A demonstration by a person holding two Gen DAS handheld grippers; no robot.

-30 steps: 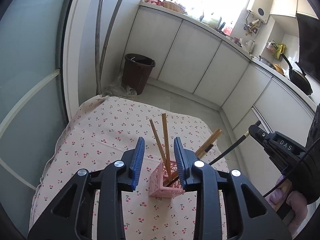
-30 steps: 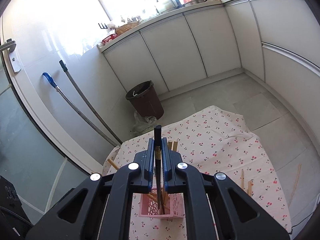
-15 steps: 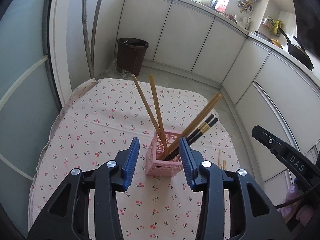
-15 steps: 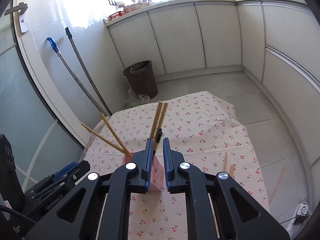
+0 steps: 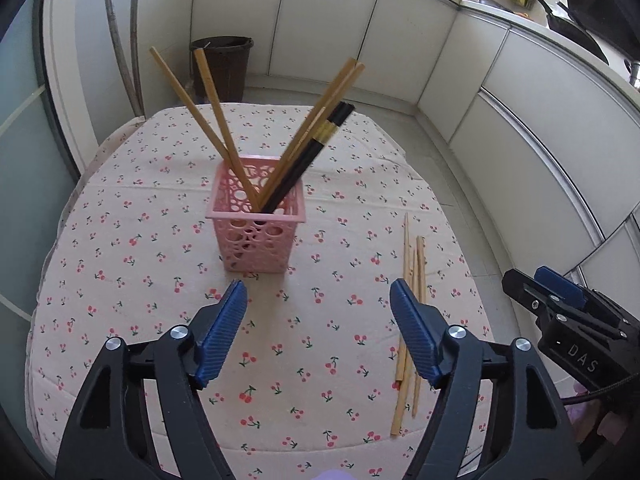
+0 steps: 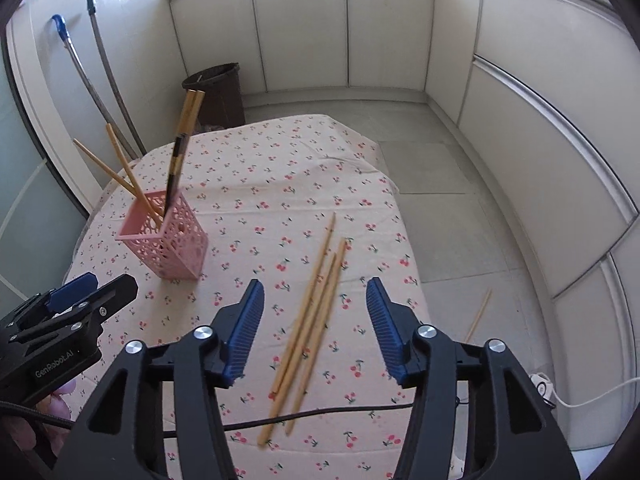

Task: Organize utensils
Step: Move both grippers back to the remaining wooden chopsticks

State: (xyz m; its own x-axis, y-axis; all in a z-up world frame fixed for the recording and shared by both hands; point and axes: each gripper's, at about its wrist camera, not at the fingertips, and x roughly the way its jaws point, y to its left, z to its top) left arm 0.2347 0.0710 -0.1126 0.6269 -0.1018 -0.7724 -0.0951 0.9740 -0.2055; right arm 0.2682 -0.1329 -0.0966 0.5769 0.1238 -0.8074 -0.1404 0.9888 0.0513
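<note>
A pink perforated holder (image 5: 258, 228) stands on the cherry-print tablecloth (image 5: 140, 220) and holds several wooden chopsticks (image 5: 216, 120) and a black pair (image 5: 316, 152); it also shows in the right wrist view (image 6: 168, 240). Three loose wooden chopsticks (image 6: 312, 320) lie on the cloth to its right; they also show in the left wrist view (image 5: 412, 280). My left gripper (image 5: 318, 328) is open and empty, just in front of the holder. My right gripper (image 6: 316, 320) is open and empty, above the loose chopsticks.
A black cable (image 6: 320, 414) crosses the cloth near its front edge. One chopstick (image 6: 478, 314) lies on the floor to the right. A brown bin (image 6: 218, 88) and mop handles (image 6: 104, 80) stand behind the table. White cabinets (image 6: 360, 28) ring the room.
The right gripper let go of the black chopsticks in the holder, opened wide and moved right over the loose chopsticks. The left gripper opened wider and drew back from the holder.
</note>
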